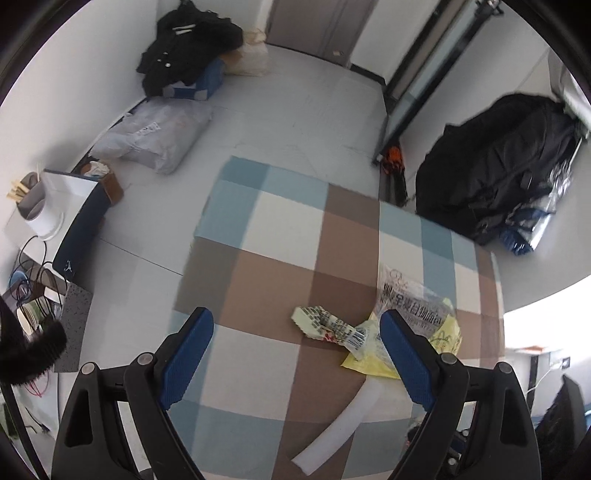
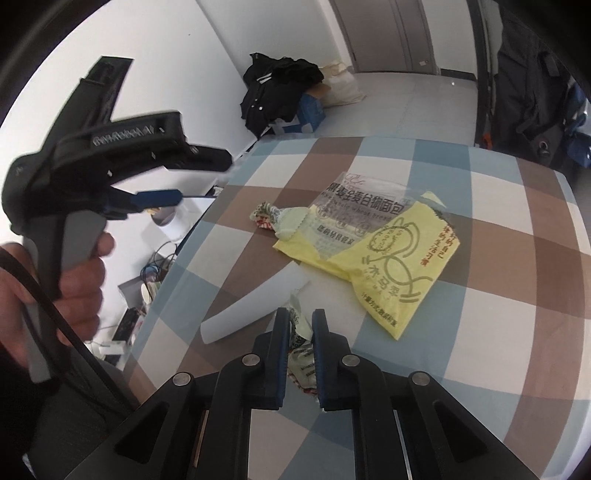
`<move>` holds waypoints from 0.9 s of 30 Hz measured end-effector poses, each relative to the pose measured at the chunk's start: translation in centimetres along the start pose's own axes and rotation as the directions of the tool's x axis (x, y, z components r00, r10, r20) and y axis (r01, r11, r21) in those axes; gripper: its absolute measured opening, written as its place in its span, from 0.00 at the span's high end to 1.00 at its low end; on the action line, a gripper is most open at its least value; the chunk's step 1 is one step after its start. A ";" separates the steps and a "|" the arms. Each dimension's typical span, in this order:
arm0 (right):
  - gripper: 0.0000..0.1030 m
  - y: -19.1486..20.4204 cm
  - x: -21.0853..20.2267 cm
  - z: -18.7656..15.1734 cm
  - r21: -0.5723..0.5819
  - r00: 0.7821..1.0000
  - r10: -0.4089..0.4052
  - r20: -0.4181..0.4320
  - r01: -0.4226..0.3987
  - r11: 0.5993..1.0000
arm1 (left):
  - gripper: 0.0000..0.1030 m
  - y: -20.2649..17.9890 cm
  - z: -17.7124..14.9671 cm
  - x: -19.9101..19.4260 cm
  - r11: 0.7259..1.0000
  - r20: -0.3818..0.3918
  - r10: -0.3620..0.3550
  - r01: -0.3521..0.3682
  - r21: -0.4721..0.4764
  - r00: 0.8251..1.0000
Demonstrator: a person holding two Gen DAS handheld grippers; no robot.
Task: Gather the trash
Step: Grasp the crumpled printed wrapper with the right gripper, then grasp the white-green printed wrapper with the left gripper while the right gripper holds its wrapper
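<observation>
Trash lies on a checked tablecloth: a crumpled printed wrapper, a yellow bag, a clear printed bread bag and a white paper strip. My left gripper is open and empty above the cloth, left of the wrappers; it also shows in the right wrist view, held in a hand. My right gripper is shut on a pale green printed wrapper, held just above the cloth near the strip.
On the floor lie a grey plastic bag, black clothes on a blue box and a black jacket at the right. A white cup and cables stand at the left. A door is behind.
</observation>
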State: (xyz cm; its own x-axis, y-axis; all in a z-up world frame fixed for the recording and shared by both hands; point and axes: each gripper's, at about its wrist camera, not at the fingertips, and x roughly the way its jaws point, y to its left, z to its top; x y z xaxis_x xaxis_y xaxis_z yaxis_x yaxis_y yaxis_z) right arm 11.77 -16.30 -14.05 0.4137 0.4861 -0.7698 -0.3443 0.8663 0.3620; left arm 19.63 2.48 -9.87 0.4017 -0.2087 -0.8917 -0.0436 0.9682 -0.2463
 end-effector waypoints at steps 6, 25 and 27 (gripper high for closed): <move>0.89 -1.5 -1.0 0.0 0.034 1.000 0.013 0.014 -0.013 0.999 | 0.13 -1.5 -0.5 2.5 0.996 -0.052 0.058 -0.054 0.075 0.997; 0.89 -3.5 -3.2 -0.7 0.067 0.999 0.033 0.039 -0.035 0.997 | 0.38 -3.5 -1.6 3.6 0.967 -0.017 0.132 -0.125 0.221 0.991; 0.89 -3.6 -3.2 -0.8 0.068 0.999 0.030 0.038 -0.033 0.997 | 0.45 -3.5 -1.7 3.4 0.967 -0.014 0.130 -0.124 0.223 0.991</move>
State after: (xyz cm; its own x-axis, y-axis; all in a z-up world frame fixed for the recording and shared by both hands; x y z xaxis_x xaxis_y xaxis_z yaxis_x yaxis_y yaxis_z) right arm 10.99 -21.03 -13.29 0.4347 0.5162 -0.7379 -0.2997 0.8556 0.4220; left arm 19.63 -1.85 -12.67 0.3796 -0.0830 -0.9214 0.1118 0.9928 -0.0434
